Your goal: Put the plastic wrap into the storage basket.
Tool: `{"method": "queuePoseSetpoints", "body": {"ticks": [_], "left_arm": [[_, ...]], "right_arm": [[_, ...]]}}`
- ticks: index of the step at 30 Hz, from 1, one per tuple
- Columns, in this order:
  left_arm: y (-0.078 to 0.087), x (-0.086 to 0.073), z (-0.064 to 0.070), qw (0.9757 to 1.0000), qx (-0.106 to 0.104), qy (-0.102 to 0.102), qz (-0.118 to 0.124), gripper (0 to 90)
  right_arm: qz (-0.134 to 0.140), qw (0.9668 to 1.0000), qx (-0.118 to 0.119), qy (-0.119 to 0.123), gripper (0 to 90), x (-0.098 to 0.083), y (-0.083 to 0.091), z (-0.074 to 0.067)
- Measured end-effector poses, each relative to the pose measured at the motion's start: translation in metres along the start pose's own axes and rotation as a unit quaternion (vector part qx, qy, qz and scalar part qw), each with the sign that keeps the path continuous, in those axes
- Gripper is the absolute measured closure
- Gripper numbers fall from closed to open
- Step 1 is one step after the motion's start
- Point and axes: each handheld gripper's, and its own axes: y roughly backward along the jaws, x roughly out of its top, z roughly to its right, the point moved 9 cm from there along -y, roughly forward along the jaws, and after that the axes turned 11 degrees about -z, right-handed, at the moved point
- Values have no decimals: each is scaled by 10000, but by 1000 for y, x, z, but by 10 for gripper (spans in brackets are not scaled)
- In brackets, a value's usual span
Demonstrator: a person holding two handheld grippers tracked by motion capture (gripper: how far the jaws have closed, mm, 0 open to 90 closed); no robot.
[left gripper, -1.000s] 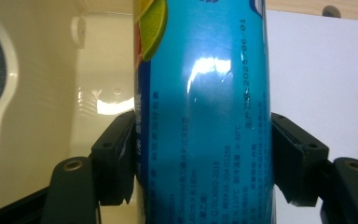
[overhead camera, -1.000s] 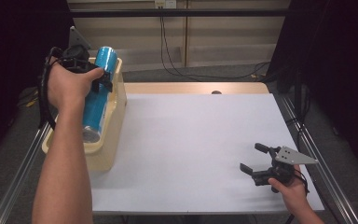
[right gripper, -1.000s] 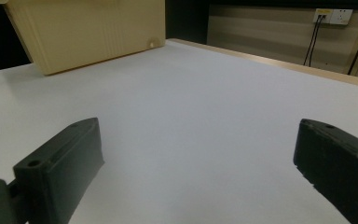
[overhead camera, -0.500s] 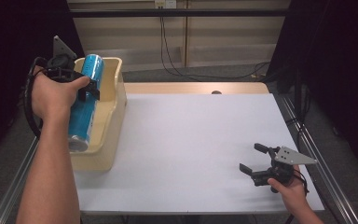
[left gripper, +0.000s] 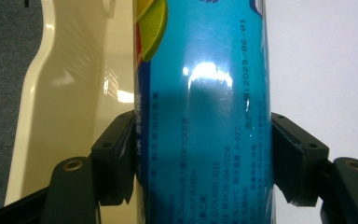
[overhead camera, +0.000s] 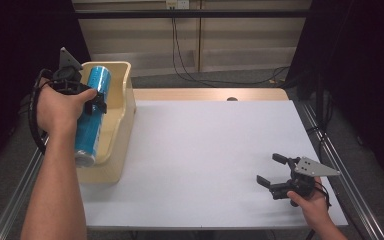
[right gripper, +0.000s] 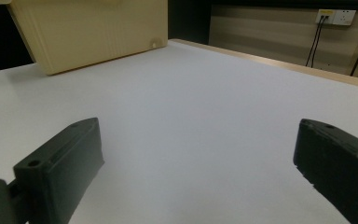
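Two black jaws of the left gripper (overhead camera: 96, 101) clamp the sides of a tall blue can (overhead camera: 91, 116), a smooth glossy cylinder with small printed text and a yellow-green patch near its top in the left gripper view (left gripper: 205, 116). The can is held tilted above the cream plastic bin (overhead camera: 122, 107), its lower end over the bin's near part at the table's left edge. The bin has rounded, shiny moulded walls, and its outer face looks faintly ribbed in the right gripper view (right gripper: 93, 32). The white table (overhead camera: 205, 150) is matte and flat, with a pale wooden strip along its far edge. Most of its surface between the bin and the right side lies bare. The right gripper (overhead camera: 271, 171) rests low near the table's near right corner, its jaws spread wide apart with nothing between them, well apart from the bin.
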Motion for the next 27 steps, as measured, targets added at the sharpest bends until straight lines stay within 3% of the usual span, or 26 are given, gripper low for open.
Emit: {"method": "queuePoseSetpoints", "body": {"ticks": [9,20,25,27], "left_arm": [[-14,-3,-11,9999,54,55,-86,322],[-25,-12,-19,9997,68,-18,-238,321],[-28,-16,-19,9996,-87,2,-261,321],[-28,-17,-20,9996,-58,-17,-268,321]], "right_arm": [[-24,10000,-12,-7,10,-1,0,1],[-33,10000,-15,2,10,-1,0,0],[-50,10000,-15,9,10,-1,0,1],[-50,10000,-13,8,10,-1,0,1]]}}
